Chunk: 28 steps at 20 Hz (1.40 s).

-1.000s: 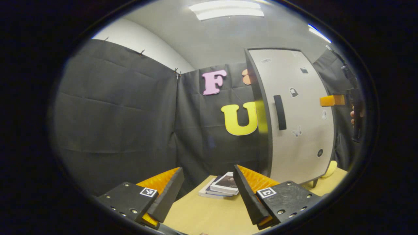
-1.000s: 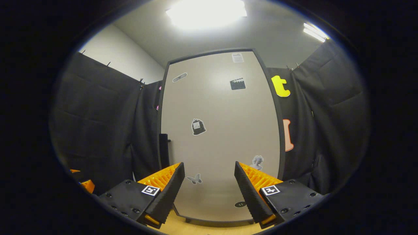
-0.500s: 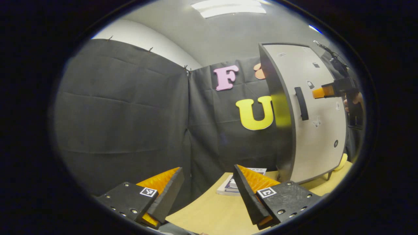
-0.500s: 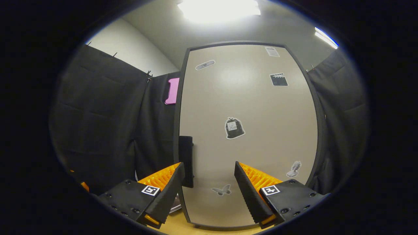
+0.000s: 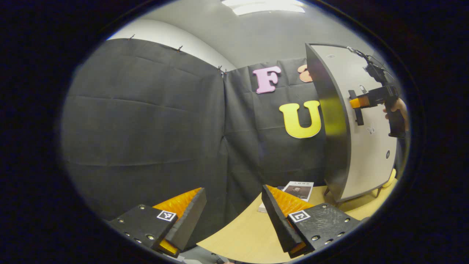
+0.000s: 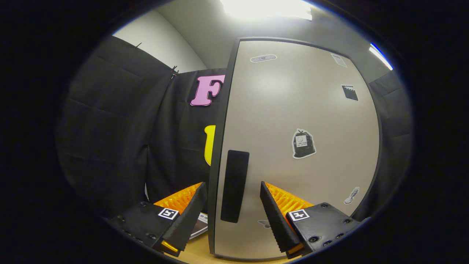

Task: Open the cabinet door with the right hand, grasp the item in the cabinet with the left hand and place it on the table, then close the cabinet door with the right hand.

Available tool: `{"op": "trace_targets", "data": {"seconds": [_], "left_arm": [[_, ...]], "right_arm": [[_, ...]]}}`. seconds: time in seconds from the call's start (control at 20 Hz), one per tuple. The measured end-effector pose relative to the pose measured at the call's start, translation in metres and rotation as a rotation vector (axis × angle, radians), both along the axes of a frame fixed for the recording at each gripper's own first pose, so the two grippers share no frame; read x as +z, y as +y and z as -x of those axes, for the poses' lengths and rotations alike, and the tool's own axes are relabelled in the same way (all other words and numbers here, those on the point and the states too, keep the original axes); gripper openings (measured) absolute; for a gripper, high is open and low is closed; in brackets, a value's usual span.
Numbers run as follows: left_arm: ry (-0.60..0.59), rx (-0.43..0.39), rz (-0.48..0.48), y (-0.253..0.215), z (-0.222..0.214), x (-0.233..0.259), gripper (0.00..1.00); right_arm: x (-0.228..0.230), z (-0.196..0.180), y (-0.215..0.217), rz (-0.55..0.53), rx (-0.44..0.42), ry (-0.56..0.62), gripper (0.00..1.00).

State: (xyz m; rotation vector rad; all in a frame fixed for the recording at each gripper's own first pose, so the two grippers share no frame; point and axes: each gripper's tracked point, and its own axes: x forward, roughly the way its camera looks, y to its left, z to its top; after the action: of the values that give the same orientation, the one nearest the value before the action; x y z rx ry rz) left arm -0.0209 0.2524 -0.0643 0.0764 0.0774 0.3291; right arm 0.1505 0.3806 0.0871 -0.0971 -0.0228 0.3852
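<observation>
Right gripper (image 6: 233, 216), seen in the right gripper view: fingers spread wide apart, clamped on nothing, the long black vertical handle (image 6: 234, 186) standing in the gap between them; touching or just short of it cannot be told. Handle fixed near the left edge of the tall beige cabinet door (image 6: 300, 110) with its dark frame, shut flush, small stickers scattered over its face. Behind the left finger, low down, a corner of a book with a pale cover (image 6: 200, 224) lying on the light wooden table (image 6: 194, 253).

Same right gripper (image 5: 353, 103) farther off in the left gripper view, at the door handle (image 5: 356, 110), a hand (image 5: 397, 107) wrapped around its dark grip. Cabinet (image 5: 351, 124) standing on short legs at the far right of the table (image 5: 242, 238), its dark side panel turned this way. Item inside hidden behind the shut door.

Left gripper (image 5: 234, 216) in its own view: fingers wide apart, holding nothing, hovering over the table's near edge, well apart from the cabinet. Beyond its right finger, the book (image 5: 298, 189) flat on the table beside the cabinet's foot, close to the black cloth wall (image 5: 146, 121).
</observation>
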Motion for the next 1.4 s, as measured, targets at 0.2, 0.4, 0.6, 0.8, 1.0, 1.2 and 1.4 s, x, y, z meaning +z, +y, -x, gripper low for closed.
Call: {"op": "trace_targets", "data": {"seconds": [0.2, 0.4, 0.6, 0.8, 1.0, 1.2, 1.4], "left_arm": [[-0.002, 0.034, -0.001, 0.024, 0.007, -0.003, 0.95], [0.007, 0.05, 0.013, 0.037, 0.009, -0.011, 0.95], [0.006, 0.041, 0.026, 0.036, 0.008, -0.014, 0.92], [-0.005, 0.014, 0.023, 0.027, 0.003, -0.011, 0.92], [-0.005, -0.029, 0.044, 0.01, -0.01, -0.012, 0.92], [-0.021, -0.065, 0.046, -0.017, -0.013, -0.003, 0.92], [-0.029, -0.111, 0.057, -0.054, -0.015, 0.006, 0.92]], "right_arm": [[-0.009, -0.015, 0.006, 0.021, -0.047, 0.024, 0.75], [-0.019, -0.02, 0.001, 0.035, -0.085, 0.073, 0.66], [-0.021, -0.022, 0.004, -0.004, -0.075, 0.132, 0.36], [-0.022, -0.019, 0.004, -0.01, -0.035, 0.171, 0.12], [-0.02, -0.007, 0.002, -0.013, 0.011, 0.195, 0.12], [-0.01, 0.021, -0.005, -0.021, 0.076, 0.21, 0.12], [-0.006, 0.046, -0.016, -0.023, 0.147, 0.234, 0.12]]}}
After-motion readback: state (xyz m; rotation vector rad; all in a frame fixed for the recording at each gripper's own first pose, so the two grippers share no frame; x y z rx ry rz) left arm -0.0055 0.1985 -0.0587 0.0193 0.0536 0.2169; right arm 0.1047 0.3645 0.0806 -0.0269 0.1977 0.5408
